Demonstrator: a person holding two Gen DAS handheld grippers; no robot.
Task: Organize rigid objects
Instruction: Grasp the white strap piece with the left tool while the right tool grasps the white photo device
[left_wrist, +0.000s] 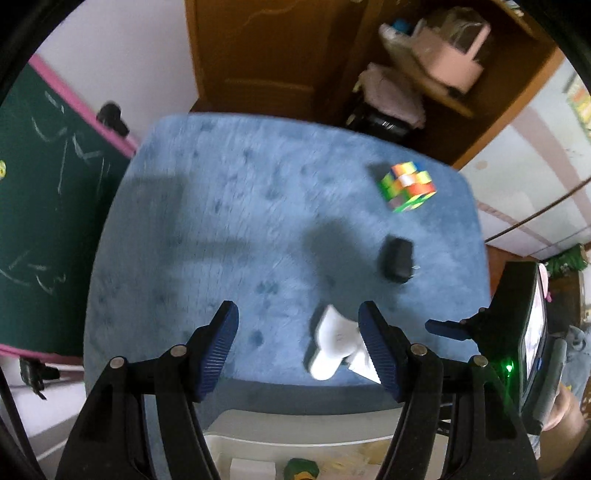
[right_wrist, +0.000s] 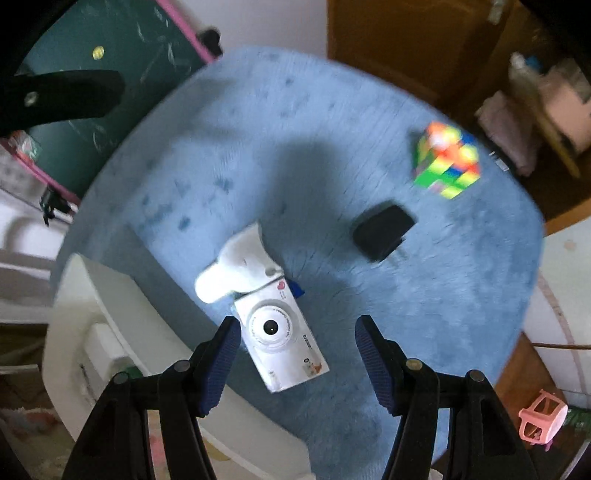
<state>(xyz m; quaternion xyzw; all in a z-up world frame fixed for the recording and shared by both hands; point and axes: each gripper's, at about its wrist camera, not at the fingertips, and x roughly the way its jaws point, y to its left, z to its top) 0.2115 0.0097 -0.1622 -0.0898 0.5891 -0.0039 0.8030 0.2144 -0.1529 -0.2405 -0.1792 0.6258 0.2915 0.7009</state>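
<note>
A white toy camera (right_wrist: 282, 338) lies on the blue fuzzy table cover (right_wrist: 332, 122), with a white handled device (right_wrist: 240, 267) touching its far end. A black box-like object (right_wrist: 382, 232) and a colourful puzzle cube (right_wrist: 447, 160) sit farther right. My right gripper (right_wrist: 293, 349) is open above the camera. My left gripper (left_wrist: 299, 339) is open above the cover's near edge, with the white device (left_wrist: 334, 341) by its right finger. The cube (left_wrist: 408, 186) and black object (left_wrist: 397, 260) lie beyond. The right gripper's body shows at the right edge of the left wrist view.
A white bin (right_wrist: 107, 332) stands below the table's near edge, holding small items (left_wrist: 301, 469). A green chalkboard (left_wrist: 44, 192) is on the left. A wooden cabinet with shelves (left_wrist: 424, 74) stands behind. A pink toy (right_wrist: 541, 415) lies on the floor.
</note>
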